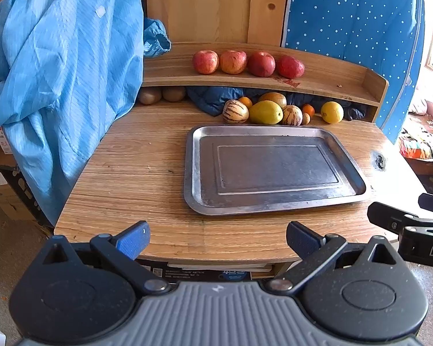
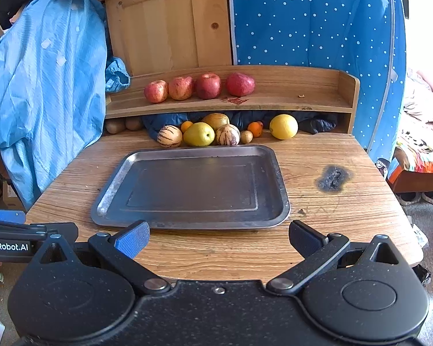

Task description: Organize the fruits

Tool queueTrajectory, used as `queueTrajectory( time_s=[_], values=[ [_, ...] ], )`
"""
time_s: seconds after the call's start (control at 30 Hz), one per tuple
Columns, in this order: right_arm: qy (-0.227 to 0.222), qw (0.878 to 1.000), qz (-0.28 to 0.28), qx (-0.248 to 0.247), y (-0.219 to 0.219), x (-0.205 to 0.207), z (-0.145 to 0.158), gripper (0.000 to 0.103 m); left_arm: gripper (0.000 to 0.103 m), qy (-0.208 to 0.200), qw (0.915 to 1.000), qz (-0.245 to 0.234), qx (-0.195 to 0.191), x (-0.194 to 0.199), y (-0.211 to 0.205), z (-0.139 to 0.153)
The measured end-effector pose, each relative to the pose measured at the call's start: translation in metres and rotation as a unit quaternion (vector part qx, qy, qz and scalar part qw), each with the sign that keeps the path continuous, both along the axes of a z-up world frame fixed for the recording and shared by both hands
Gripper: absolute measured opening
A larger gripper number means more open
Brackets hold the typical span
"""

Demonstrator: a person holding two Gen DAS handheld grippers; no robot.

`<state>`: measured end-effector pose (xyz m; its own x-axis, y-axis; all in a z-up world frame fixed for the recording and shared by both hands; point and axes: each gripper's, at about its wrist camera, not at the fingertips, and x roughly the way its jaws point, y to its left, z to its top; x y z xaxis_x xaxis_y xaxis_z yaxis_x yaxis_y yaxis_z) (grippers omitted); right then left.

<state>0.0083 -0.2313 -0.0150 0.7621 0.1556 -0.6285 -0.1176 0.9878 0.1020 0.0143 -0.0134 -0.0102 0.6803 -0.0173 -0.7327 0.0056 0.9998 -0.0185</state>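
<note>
An empty metal tray (image 1: 193,173) (image 2: 112,190) lies on the wooden table. Behind it sits a heap of fruit: two striped melons (image 1: 235,111) (image 2: 169,136), a yellow pear (image 1: 265,112) (image 2: 198,134), a lemon (image 1: 332,112) (image 2: 283,126), small oranges (image 1: 308,109) (image 2: 255,129) and a brown fruit (image 1: 272,98) (image 2: 215,120). Red apples (image 1: 233,62) (image 2: 182,87) line the shelf above. My left gripper (image 1: 218,239) and right gripper (image 2: 218,239) both hover open and empty over the table's near edge, well short of the fruit.
A blue garment (image 1: 57,72) (image 2: 43,86) hangs at the table's left. Dark cloth (image 1: 213,98) (image 2: 317,122) is stuffed under the shelf, with kiwis (image 1: 150,95) (image 2: 115,126) at the left. A burn mark (image 2: 333,178) scars the table right of the tray.
</note>
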Motion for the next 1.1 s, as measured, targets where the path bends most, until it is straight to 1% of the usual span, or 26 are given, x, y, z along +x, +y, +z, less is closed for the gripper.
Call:
queueTrajectory(
  time_s=[0.63,0.87,1.1],
  values=[
    [0.029,1.000,0.008,0.009,-0.016,0.022,-0.013,0.102,0.102,0.026,0.9995,0.014,0.009,0.015,-0.017,-0.007],
    [0.049,0.998,0.028,0.011,-0.018,0.040,-0.018,0.102,0.102,0.042,0.9986,0.030,0.011,0.028,-0.024,-0.008],
    [0.072,0.996,0.053,0.008,-0.027,0.066,-0.027,0.102,0.102,0.063,0.9968,0.049,0.009,0.044,-0.033,-0.018]
  ],
)
